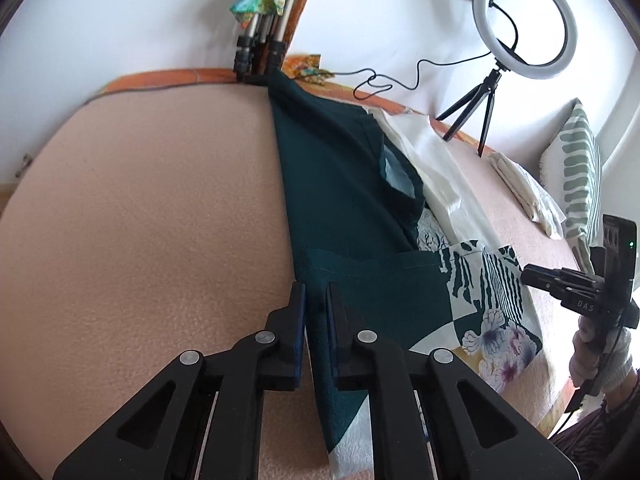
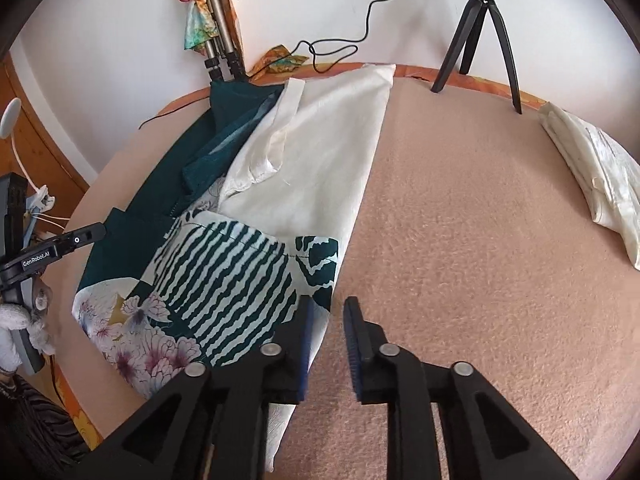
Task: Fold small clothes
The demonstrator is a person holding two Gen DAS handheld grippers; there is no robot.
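A dark green garment (image 1: 340, 184) with a white striped and floral print lies lengthwise on the pink blanket (image 1: 140, 208), folded in from both sides. My left gripper (image 1: 316, 300) is open over its left folded edge, with fabric between the jaws. In the right wrist view the garment (image 2: 224, 272) shows its white inner side (image 2: 320, 152) folded over. My right gripper (image 2: 328, 312) is open at the garment's right edge, its left finger (image 2: 300, 336) over the cloth. The left gripper also shows in the right wrist view (image 2: 80, 240), and the right gripper in the left wrist view (image 1: 560, 280).
A folded cream cloth (image 2: 596, 176) lies at the right of the blanket (image 2: 480, 240). A ring light (image 1: 524, 20) on a black tripod (image 2: 480, 32) stands at the back. Tripod legs (image 2: 220, 40) with a colourful scarf lean on the wall. A striped pillow (image 1: 576, 176) is far right.
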